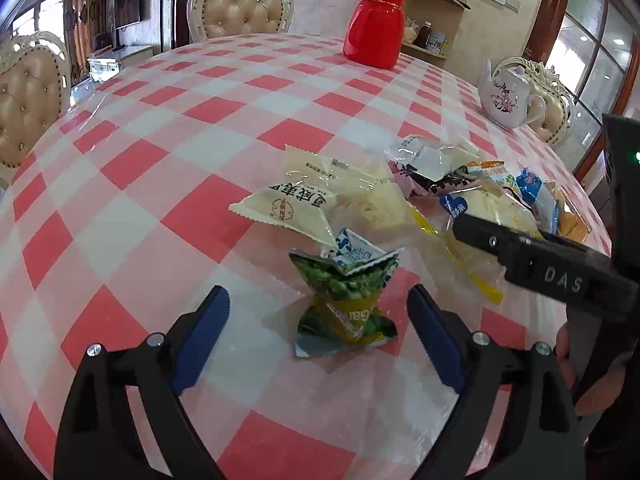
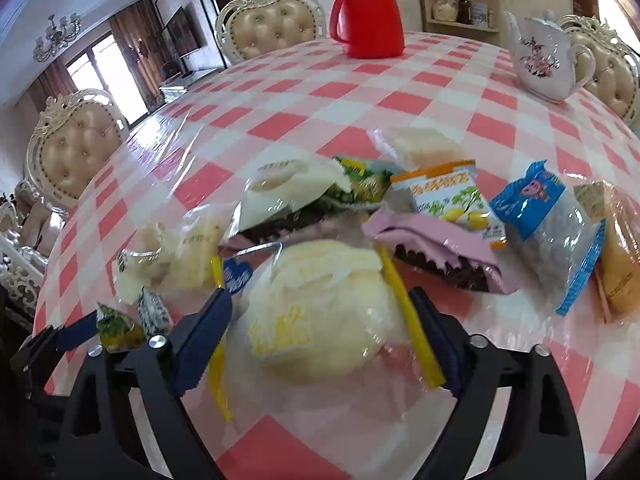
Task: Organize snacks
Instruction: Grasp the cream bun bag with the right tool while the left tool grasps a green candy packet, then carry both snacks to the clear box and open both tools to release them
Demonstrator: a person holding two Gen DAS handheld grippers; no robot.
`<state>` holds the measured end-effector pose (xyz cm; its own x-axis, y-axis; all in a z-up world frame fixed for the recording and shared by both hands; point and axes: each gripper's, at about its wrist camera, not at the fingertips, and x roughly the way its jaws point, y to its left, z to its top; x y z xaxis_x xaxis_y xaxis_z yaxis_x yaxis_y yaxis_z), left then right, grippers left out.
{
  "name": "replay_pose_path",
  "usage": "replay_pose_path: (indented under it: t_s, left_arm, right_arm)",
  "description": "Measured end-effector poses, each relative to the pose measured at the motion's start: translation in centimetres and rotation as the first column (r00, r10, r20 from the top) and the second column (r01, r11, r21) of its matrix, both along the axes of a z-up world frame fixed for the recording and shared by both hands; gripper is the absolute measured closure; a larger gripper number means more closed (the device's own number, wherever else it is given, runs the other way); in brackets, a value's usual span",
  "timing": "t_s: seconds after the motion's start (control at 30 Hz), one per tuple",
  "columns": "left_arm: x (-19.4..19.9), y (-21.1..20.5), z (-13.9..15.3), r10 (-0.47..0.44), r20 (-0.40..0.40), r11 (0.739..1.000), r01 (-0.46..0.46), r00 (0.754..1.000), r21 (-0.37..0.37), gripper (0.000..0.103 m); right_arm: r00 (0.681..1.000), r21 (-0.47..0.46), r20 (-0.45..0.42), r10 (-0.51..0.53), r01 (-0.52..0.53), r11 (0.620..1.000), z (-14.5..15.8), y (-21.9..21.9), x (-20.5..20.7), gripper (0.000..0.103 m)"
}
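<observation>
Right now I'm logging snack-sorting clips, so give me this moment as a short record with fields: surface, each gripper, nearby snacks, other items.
surface: table with pink checked cloth
left gripper: open, jaws either side of green snack packet, pads not pressing it
right gripper: jaws straddle clear bag with pale bun; contact unclear
nearby snacks: cream wafer packet, blue-ended packet, pink wrapper
other items: red flask, white teapot, tufted chair

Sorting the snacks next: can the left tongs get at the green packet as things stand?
Probably yes: the green packet lies just ahead of the open left tongs, with nothing between them.
</observation>
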<state>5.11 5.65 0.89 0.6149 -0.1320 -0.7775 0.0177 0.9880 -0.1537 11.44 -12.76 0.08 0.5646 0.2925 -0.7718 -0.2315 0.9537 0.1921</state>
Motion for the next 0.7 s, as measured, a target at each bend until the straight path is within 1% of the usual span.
replay_pose_path:
  t_s: [0.07,0.1,0.2,0.27,0.3,0.33,0.37,0.4,0.57,0.7]
  left_arm:
    - [0.0,0.0,0.0,0.0,0.0,1.0,0.0,1.0,0.0,0.013]
    - [0.0,0.0,0.0,0.0,0.001,1.0,0.0,1.0,-0.001,0.013]
    - [0.0,0.0,0.0,-0.001,0.0,1.0,0.001,1.0,0.006,0.013]
    - [0.0,0.0,0.0,0.006,-0.001,1.0,-0.006,1.0,0.018,0.015]
    - [0.0,0.0,0.1,0.019,-0.001,0.999,-0.018,1.0,0.029,0.024]
    - [0.0,0.0,0.1,0.03,0.0,0.999,-0.03,1.0,0.04,0.038]
    - [-0.1,-0.1,0.2,0.033,0.005,0.998,-0.034,0.999,0.046,0.048]
    - [-0.1,-0.1,0.2,0.025,0.007,0.999,-0.025,1.0,0.041,0.071]
    - [-0.5,-0.1,0.3,0.016,0.009,0.999,-0.016,1.0,0.04,0.074]
    - [-2.2,-0.3,0.3,0.034,0.009,0.999,-0.034,0.999,0.029,0.074]
  right_arm:
    - [0.999,-0.018,0.038,0.029,-0.028,0.999,0.4,0.4,-0.9,0.037]
    - [0.999,-0.019,0.04,0.036,-0.036,0.999,0.4,0.4,-1.2,0.038]
    - [0.999,-0.001,0.036,0.019,-0.019,1.0,0.7,-0.5,-2.7,0.04]
    - [0.999,0.001,0.041,0.002,-0.002,1.0,0.9,-1.3,-4.1,0.04]
    - [0.999,0.011,0.039,-0.015,0.015,1.0,0.8,-2.0,-5.1,0.04]
    - [0.999,0.02,0.039,-0.027,0.026,0.999,0.8,-2.4,-5.8,0.04]
    - [0.998,0.032,0.04,-0.042,0.041,0.999,0.7,-3.0,-6.6,0.04]
    - [0.997,0.047,0.045,-0.056,0.054,0.997,0.8,-3.5,-7.4,0.04]
    - [0.989,0.128,0.066,-0.13,0.121,0.984,1.2,-5.7,-9.9,0.04]
    - [0.986,0.184,0.048,-0.163,0.151,0.971,1.0,-7.0,-10.0,0.04]
